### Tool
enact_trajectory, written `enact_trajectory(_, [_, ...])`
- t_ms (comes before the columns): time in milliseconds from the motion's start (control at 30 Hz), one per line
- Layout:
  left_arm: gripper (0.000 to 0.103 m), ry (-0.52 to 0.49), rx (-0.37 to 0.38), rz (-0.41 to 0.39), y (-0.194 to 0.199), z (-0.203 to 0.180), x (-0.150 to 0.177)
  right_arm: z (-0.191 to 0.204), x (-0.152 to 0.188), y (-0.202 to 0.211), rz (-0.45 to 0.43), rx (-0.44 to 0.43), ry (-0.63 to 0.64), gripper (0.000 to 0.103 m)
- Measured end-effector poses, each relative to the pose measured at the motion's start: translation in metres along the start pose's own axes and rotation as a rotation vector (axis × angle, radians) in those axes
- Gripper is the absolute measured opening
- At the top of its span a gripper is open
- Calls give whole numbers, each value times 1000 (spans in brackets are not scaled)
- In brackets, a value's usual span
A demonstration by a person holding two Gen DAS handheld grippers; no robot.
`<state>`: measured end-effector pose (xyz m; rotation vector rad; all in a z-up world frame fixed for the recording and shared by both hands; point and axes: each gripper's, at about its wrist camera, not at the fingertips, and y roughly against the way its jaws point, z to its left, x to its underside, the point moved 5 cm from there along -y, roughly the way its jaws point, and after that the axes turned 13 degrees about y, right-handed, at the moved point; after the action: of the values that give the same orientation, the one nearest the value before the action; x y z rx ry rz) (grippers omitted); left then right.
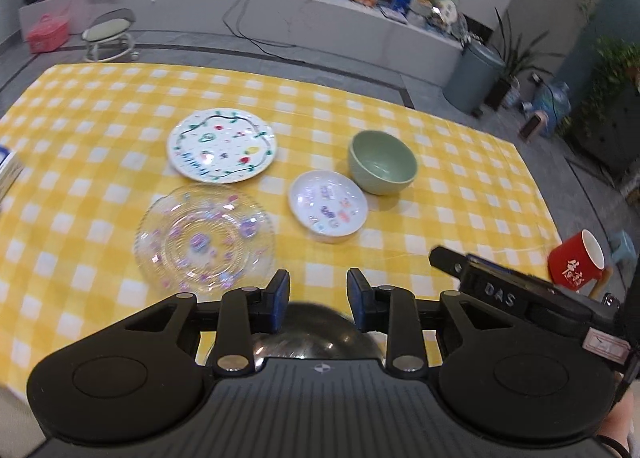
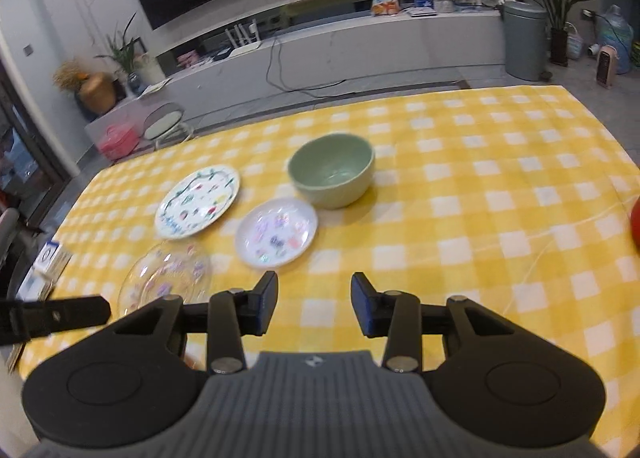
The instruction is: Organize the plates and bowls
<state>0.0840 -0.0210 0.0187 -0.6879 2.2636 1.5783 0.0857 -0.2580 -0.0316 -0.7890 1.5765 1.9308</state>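
Observation:
Four dishes lie on the yellow checked tablecloth (image 1: 460, 185). A large white plate with a green vine pattern (image 1: 222, 145) (image 2: 197, 201) is farthest left. A clear glass plate with purple flowers (image 1: 205, 238) (image 2: 166, 278) lies nearest. A small white patterned plate (image 1: 328, 206) (image 2: 276, 232) sits beside a green bowl (image 1: 382, 161) (image 2: 332, 169). My left gripper (image 1: 318, 298) is open above the near table edge. A dark shiny rounded thing (image 1: 320, 334) shows low between its arms, clear of the pads. My right gripper (image 2: 314, 302) is open with nothing between its fingers, short of the small plate.
A red mug (image 1: 576, 262) (image 2: 635, 225) stands at the table's right edge. A blue and white box (image 1: 8, 169) (image 2: 48, 262) lies at the left edge. Beyond the table are a stool (image 1: 110, 35), a grey bin (image 1: 474, 77) and a long low shelf.

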Motion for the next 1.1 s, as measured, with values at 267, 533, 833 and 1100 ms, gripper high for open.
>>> enact_trajectory(267, [35,-53,24,9,-28,-24,-31,-20,-14,-31,5,70,-24,42])
enact_trajectory(533, [42,-59,66,11,-62,-43,-58,-40,-38,-52,-15,68,-80,44])
enact_trajectory(833, [45,-19,85,23,-111,-58,-84,-68,-56,-82,-15,44,-171,44])
enact_trajectory(1100, [45,-54,11,58,-161,-64,-100,-72,-61,-110,11,18,-188,38])
